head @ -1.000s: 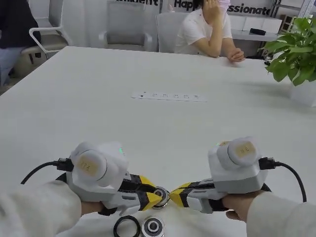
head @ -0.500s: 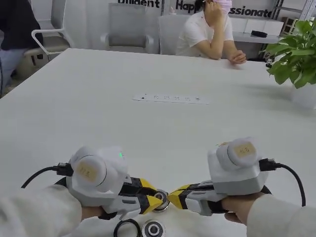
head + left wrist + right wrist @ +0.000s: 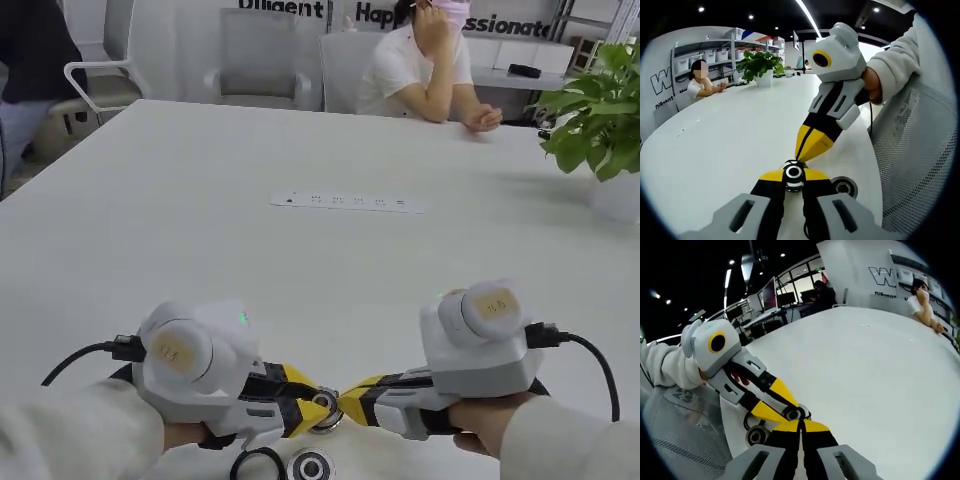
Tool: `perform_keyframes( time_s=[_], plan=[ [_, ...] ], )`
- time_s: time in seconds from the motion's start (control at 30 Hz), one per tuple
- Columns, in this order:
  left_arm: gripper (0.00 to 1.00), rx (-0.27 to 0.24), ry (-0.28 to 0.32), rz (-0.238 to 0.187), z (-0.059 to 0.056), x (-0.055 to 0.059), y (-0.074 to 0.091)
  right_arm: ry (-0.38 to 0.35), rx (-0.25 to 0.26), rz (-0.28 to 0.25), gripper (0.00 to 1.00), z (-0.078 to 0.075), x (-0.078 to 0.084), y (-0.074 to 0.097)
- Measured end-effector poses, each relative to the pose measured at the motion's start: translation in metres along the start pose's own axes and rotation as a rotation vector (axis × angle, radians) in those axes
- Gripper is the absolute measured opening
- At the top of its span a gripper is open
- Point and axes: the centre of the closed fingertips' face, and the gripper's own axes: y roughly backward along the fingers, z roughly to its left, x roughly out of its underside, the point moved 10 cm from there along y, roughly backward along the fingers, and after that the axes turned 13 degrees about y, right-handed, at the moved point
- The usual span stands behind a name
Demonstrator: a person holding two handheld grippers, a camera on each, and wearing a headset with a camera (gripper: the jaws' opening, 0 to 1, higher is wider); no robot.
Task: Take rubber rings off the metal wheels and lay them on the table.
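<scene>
My left gripper (image 3: 318, 410) is shut on a small metal wheel (image 3: 326, 407) that still carries its black rubber ring, held just above the table's near edge. In the left gripper view the wheel (image 3: 793, 175) sits between my yellow jaw tips. My right gripper (image 3: 346, 405) comes in from the right with its jaws shut, and its tips touch the wheel's rim (image 3: 795, 413). Whether they pinch the ring is hidden. Below the grippers, a loose black rubber ring (image 3: 257, 464) lies beside a bare metal wheel (image 3: 310, 465).
A white power strip (image 3: 346, 201) lies mid-table. A potted plant (image 3: 598, 105) stands at the right edge. A person sits at the far side, and chairs stand behind the wide white table (image 3: 200, 230).
Both grippers stay tip to tip at the wheel and have sunk slightly towards the table. The loose ring and bare wheel have not moved.
</scene>
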Motion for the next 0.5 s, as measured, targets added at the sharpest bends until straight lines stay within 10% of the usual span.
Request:
perform_keyframes(
  time_s=[0.5],
  plan=[
    [0.07, 0.002, 0.002, -0.004, 0.0000, 0.0004, 0.0001, 0.058, -0.009, -0.006, 0.00, 0.0042, -0.0046, -0.0012]
  ],
)
